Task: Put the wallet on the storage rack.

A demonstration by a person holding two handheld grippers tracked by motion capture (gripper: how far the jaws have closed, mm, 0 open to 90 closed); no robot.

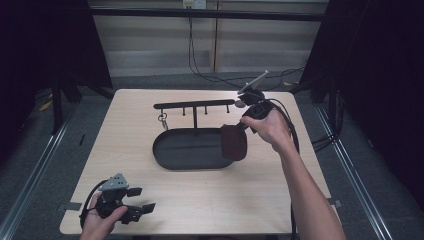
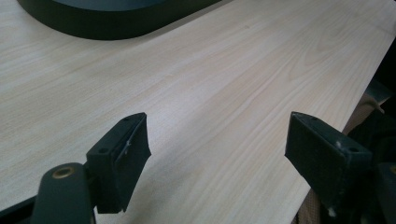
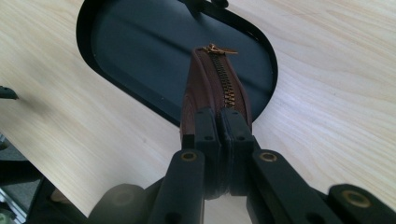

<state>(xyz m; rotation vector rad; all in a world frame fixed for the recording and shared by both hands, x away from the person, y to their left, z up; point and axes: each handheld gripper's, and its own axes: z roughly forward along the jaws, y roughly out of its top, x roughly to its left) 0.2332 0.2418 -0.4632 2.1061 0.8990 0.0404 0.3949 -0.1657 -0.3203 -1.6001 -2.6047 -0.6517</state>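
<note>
The brown zip pouch (image 3: 215, 88) is hanging over the right end of the black oval tray (image 1: 165, 150), and since I am pinching only its near edge, I am judging it could twist, slip free or catch the tray rim. My right gripper's (image 3: 218, 135) fingers (image 3: 205, 133) are clenching tight on that pouch edge. My left gripper (image 1: 134, 202) is resting at the worktop's (image 1: 210, 200) near-left corner, fingers (image 2: 122, 158) spread wide, grasping nothing.

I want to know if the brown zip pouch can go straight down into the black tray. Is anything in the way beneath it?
Nothing visible is. The right gripper is shut on the brown zip pouch, which hangs over the right end of the black tray. The tray floor under it is bare; the hook rack stands behind, at the tray's far edge.
</note>
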